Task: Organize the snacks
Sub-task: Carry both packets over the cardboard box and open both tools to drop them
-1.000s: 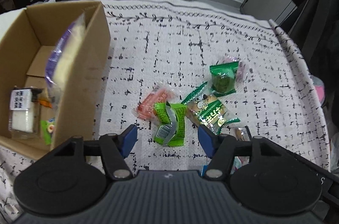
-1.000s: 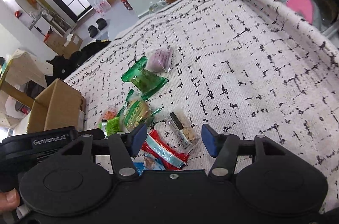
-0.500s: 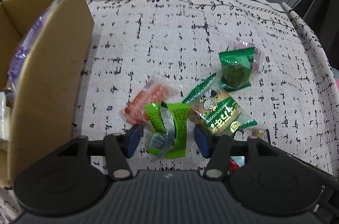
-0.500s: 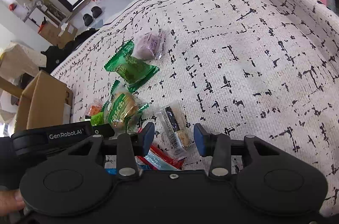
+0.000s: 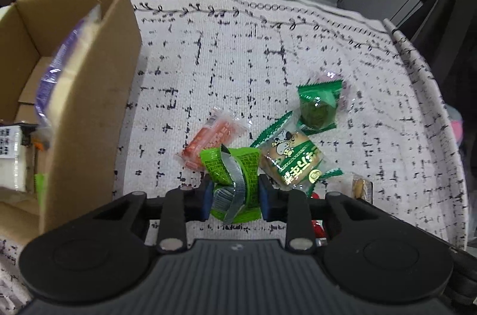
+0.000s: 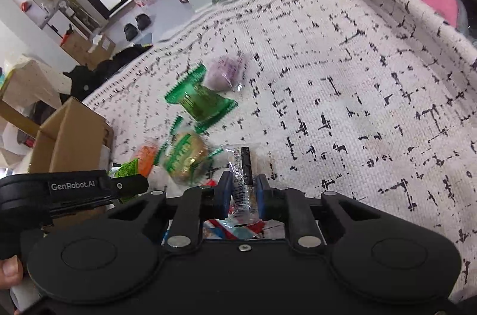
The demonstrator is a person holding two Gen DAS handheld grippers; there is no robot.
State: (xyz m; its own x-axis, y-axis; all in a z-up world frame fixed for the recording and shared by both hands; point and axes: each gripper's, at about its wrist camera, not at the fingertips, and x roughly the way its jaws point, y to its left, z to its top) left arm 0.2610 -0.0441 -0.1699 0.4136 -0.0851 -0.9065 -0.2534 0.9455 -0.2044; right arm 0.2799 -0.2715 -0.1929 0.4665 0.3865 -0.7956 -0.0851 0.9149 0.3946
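Lifting straight up suits both: left gripper [image 5: 235, 195] clamps the green packet [image 5: 234, 184], right gripper [image 6: 242, 194] the clear packet [image 6: 243, 181], beside the box [image 5: 89, 94].

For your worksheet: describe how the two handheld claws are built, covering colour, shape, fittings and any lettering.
Both claws are matte black. The left claw has blue pads on black fingers, silver screws, two round discs and a ribbed grey deck. The right claw has the same blue pads, screws and discs, but a smooth black deck. In the right wrist view, the left claw's side reads "GenRobot.AI" in white.
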